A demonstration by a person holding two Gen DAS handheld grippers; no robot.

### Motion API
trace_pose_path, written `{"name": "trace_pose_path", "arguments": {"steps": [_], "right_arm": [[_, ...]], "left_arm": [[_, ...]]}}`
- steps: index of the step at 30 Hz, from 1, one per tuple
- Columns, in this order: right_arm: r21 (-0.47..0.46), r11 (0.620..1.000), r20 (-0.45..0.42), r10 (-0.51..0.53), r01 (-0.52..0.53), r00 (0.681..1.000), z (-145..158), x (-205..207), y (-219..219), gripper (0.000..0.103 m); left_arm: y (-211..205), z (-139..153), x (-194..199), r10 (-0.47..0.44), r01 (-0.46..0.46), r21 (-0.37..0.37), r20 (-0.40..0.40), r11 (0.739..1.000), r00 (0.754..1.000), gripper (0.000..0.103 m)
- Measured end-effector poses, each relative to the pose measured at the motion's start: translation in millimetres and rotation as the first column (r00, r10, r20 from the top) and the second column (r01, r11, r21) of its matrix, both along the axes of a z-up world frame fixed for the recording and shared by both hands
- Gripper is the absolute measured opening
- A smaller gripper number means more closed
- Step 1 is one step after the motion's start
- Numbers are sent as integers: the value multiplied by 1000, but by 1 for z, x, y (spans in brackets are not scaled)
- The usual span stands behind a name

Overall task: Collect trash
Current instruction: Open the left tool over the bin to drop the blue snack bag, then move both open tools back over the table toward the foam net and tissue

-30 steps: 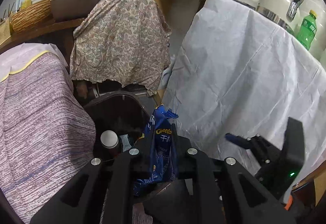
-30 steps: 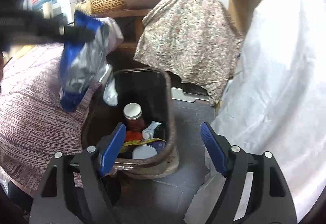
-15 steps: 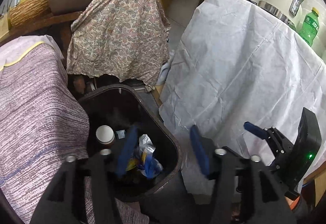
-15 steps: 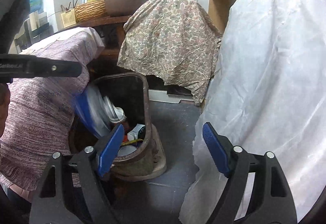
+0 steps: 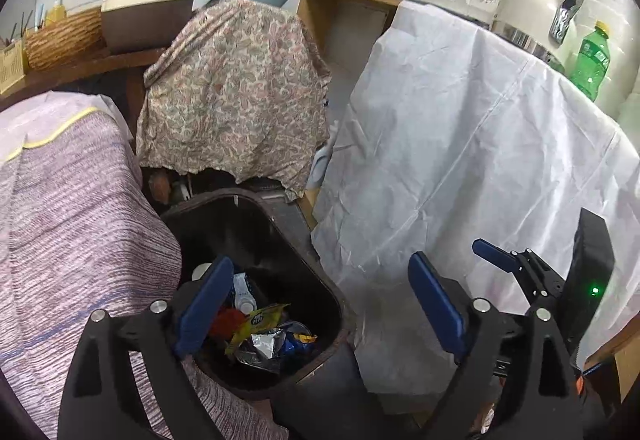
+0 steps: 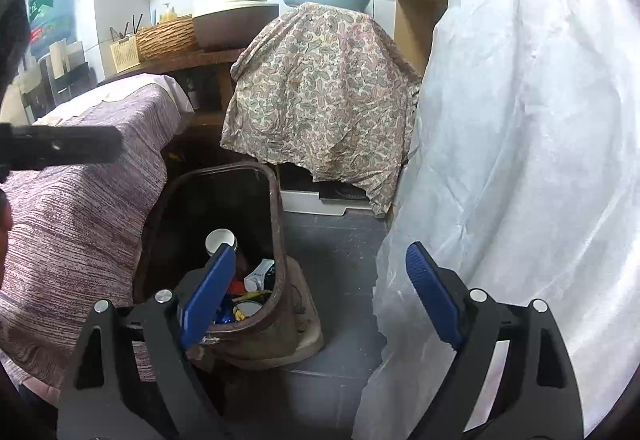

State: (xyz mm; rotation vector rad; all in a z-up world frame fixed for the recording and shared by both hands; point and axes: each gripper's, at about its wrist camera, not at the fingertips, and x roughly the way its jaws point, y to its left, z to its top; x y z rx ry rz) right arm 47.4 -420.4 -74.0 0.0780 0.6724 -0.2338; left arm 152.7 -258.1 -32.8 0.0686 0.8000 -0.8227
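Observation:
A dark brown trash bin (image 5: pixel 256 236) (image 6: pixel 277 224) stands on the floor, holding wrappers, a white-capped jar (image 6: pixel 220 239) and a small bottle. The crumpled blue and silver snack bag (image 5: pixel 280 344) lies inside it beside a yellow wrapper (image 5: pixel 256 320). My left gripper (image 5: pixel 320 268) hangs over the bin's right rim; its jaws are opening and nothing is between them. My right gripper (image 6: pixel 320 256) hovers by the bin's right side, jaws wide and still opening, with nothing in them. One of its blue fingers (image 5: pixel 490 255) shows at the right of the left wrist view.
A table draped in a white sheet (image 5: pixel 460 160) (image 6: pixel 520 160) stands right of the bin. A purple striped cloth (image 5: pixel 72 220) covers a surface on the left. A paisley cloth (image 6: pixel 320 96) hangs behind. Grey floor (image 6: pixel 340 260) lies between. A green bottle (image 5: pixel 592 60) stands on the white table.
My left gripper has opened and let go of the blue snack bag, which has dropped into the bin. The right gripper's jaws have widened a little.

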Motion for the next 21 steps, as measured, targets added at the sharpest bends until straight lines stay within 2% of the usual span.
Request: {"name": "trace_pose_path", "arguments": {"steps": [3, 8, 14, 17, 21], "right_arm": [[4, 1000, 32, -8, 8, 999, 5, -1, -1, 89], [61, 998, 101, -33, 27, 994, 17, -5, -4, 89], [26, 999, 167, -30, 26, 986, 37, -1, 12, 89], [21, 1000, 201, -8, 4, 980, 46, 5, 24, 89], [28, 994, 214, 94, -102, 972, 54, 18, 47, 89]], "left_arm": [[7, 10, -4, -3, 3, -34, -1, 999, 1000, 91], [24, 28, -12, 2, -1, -85, 6, 996, 1000, 94], [47, 44, -19, 33, -30, -96, 30, 995, 999, 98], [63, 50, -22, 62, -58, -74, 49, 996, 997, 98], [93, 55, -19, 116, -113, -67, 36, 991, 993, 98]]}}
